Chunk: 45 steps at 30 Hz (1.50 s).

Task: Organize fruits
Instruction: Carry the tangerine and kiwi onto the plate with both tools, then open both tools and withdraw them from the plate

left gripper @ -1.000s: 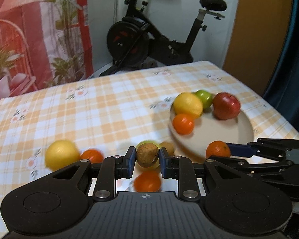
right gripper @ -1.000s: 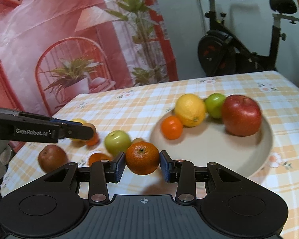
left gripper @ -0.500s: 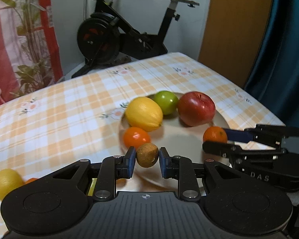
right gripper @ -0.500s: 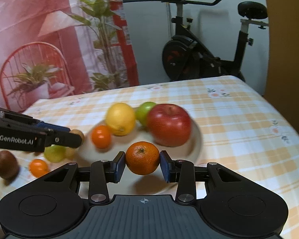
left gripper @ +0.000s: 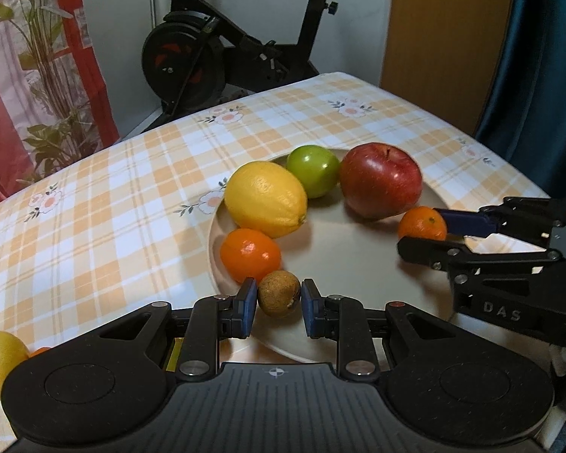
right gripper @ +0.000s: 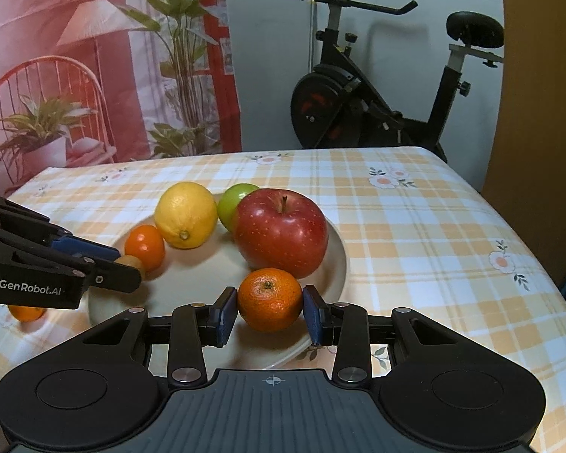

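A beige plate (left gripper: 351,264) (right gripper: 336,260) on the checked tablecloth holds a lemon (left gripper: 265,198) (right gripper: 186,214), a green apple (left gripper: 313,170) (right gripper: 232,200), a red apple (left gripper: 381,185) (right gripper: 281,233) and a small orange (left gripper: 250,254) (right gripper: 144,242). My left gripper (left gripper: 278,301) (right gripper: 126,264) is shut on a small brown fruit (left gripper: 279,297) (right gripper: 130,262) over the plate's near rim, beside the small orange. My right gripper (right gripper: 269,309) (left gripper: 422,232) is shut on a mandarin (right gripper: 269,298) (left gripper: 422,223) above the plate, right in front of the red apple.
Off the plate to the left lie another lemon (left gripper: 0,362) and an orange fruit (right gripper: 26,312), partly hidden by the left gripper. Beyond the table's far edge stands an exercise bike (right gripper: 377,113). A dark curtain (left gripper: 539,75) hangs at the right.
Both grippers swung from the loose fruit at the left over to the plate, each keeping its fruit. The plate's fruit now sits closer and larger in both views.
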Each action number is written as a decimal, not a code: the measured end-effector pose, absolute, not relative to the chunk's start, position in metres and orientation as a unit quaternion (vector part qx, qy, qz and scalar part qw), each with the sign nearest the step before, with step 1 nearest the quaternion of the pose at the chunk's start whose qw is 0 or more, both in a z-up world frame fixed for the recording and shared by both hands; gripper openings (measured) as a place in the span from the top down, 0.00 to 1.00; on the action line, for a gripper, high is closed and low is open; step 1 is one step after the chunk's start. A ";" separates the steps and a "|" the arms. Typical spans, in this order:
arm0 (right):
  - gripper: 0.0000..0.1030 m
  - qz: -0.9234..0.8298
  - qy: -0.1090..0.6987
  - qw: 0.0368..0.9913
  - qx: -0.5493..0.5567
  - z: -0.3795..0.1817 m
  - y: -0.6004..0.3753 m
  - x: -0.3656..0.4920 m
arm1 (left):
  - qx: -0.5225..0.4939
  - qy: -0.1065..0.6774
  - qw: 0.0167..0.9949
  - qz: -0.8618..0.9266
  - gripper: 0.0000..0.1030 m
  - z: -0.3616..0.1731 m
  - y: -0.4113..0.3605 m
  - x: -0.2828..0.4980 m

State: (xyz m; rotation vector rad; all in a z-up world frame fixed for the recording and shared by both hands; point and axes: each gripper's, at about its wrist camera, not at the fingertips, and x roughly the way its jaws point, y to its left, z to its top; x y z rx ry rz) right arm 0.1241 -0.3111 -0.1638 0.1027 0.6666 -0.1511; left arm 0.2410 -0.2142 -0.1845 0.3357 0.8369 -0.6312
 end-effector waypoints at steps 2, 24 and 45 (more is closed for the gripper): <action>0.66 -0.075 0.327 0.941 0.046 -0.164 -0.311 0.125 | 0.161 0.399 0.852 -0.299 0.74 -0.186 -0.214 0.241; 0.63 -0.093 0.335 0.938 -0.002 -0.163 -0.305 0.133 | 0.184 0.395 0.853 -0.288 0.73 -0.187 -0.217 0.238; 0.54 -0.097 0.331 0.938 -0.008 -0.150 -0.299 0.124 | 0.149 0.379 0.866 -0.289 0.63 -0.172 -0.206 0.225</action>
